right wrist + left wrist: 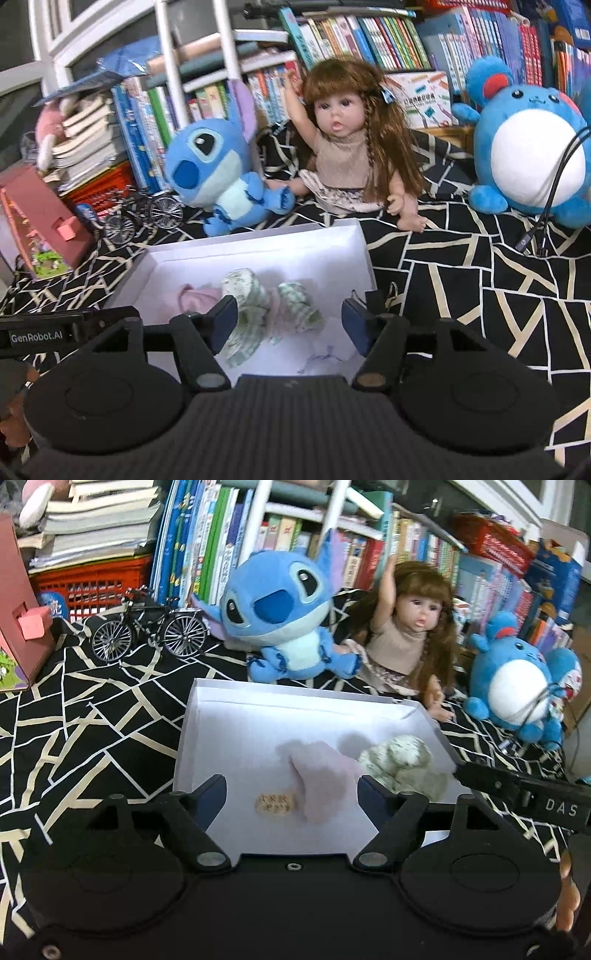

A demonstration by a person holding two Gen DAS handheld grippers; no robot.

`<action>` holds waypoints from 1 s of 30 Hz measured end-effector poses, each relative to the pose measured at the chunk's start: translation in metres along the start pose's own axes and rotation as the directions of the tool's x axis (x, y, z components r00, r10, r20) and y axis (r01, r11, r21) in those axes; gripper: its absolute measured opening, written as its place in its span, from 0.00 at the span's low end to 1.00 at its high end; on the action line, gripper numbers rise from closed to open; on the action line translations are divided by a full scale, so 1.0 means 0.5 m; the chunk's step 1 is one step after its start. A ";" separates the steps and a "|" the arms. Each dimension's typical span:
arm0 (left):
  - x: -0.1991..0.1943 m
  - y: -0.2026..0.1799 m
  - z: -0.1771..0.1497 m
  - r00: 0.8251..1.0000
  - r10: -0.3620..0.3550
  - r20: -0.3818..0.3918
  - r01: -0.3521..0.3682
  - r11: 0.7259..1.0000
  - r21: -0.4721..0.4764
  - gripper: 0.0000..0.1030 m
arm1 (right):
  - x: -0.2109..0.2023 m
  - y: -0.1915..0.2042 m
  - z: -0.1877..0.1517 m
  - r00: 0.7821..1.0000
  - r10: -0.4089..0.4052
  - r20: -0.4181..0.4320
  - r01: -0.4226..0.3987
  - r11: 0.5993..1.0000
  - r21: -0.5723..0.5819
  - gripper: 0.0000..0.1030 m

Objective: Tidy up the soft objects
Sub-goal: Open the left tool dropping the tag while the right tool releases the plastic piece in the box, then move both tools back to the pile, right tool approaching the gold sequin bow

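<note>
White letters "DAS" stand on the black right gripper (554, 805) at four o'clock of the left wrist view, and "GenRobot.AI" stands on the black left gripper (37, 336) at nine o'clock of the right wrist view.

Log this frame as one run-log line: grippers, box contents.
left gripper: open, empty | right gripper: open, empty | white box: pink cloth, green-patterned cloth inside

Tan tag (276, 804) in white box (207, 716): print illegible.

Plush toys (221, 173) three (all blue); doll (347, 147) one; box (258, 240) one.
</note>
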State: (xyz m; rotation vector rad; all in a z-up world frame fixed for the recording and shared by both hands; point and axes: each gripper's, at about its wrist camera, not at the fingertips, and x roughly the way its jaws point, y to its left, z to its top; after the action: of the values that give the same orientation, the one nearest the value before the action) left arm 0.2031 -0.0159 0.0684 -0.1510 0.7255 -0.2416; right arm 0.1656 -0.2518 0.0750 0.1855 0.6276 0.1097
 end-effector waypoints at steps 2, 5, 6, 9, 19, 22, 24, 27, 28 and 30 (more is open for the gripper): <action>-0.021 -0.004 -0.011 1.000 -0.012 0.013 0.012 1.000 0.013 0.77 | -0.018 0.006 -0.006 1.000 0.017 0.014 -0.016 1.000 -0.018 0.76; -0.049 -0.007 -0.030 0.999 -0.027 0.031 0.026 0.999 0.027 0.78 | -0.040 0.018 -0.018 0.999 0.041 0.031 -0.039 0.998 -0.056 0.79; -0.058 -0.006 -0.037 0.999 -0.028 0.037 0.027 0.999 0.029 0.78 | -0.048 0.022 -0.022 0.998 0.047 0.038 -0.044 0.996 -0.071 0.80; -0.083 -0.004 -0.059 0.998 -0.032 0.053 0.031 0.999 0.033 0.79 | -0.071 0.037 -0.039 0.996 0.062 0.058 -0.054 0.991 -0.121 0.83; -0.144 0.018 -0.123 0.995 -0.037 0.096 0.034 0.999 0.033 0.82 | -0.136 0.074 -0.106 0.986 0.117 0.119 -0.087 0.969 -0.233 0.94; -0.161 0.023 -0.141 0.993 -0.034 0.109 0.030 0.999 0.038 0.82 | -0.151 0.082 -0.124 0.982 0.141 0.126 -0.105 0.961 -0.257 0.96; -0.173 0.027 -0.154 0.992 -0.033 0.119 0.029 0.999 0.033 0.82 | -0.161 0.087 -0.136 0.979 0.152 0.133 -0.112 0.956 -0.273 0.97; -0.190 0.033 -0.173 0.991 -0.032 0.132 0.028 0.999 0.029 0.83 | -0.176 0.096 -0.155 0.976 0.167 0.143 -0.118 0.946 -0.302 1.00; -0.194 0.034 -0.178 0.990 -0.030 0.136 0.026 0.999 0.032 0.83 | -0.179 0.099 -0.161 0.975 0.171 0.145 -0.120 0.944 -0.308 1.00; -0.202 0.035 -0.191 0.990 -0.026 0.141 0.020 0.999 0.045 0.83 | -0.186 0.103 -0.174 0.973 0.181 0.146 -0.126 0.938 -0.324 1.00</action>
State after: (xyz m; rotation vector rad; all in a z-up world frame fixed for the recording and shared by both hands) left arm 0.0690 0.0229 0.0582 -0.1337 0.5769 -0.2658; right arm 0.0367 -0.2041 0.0697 -0.0640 0.4126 0.3391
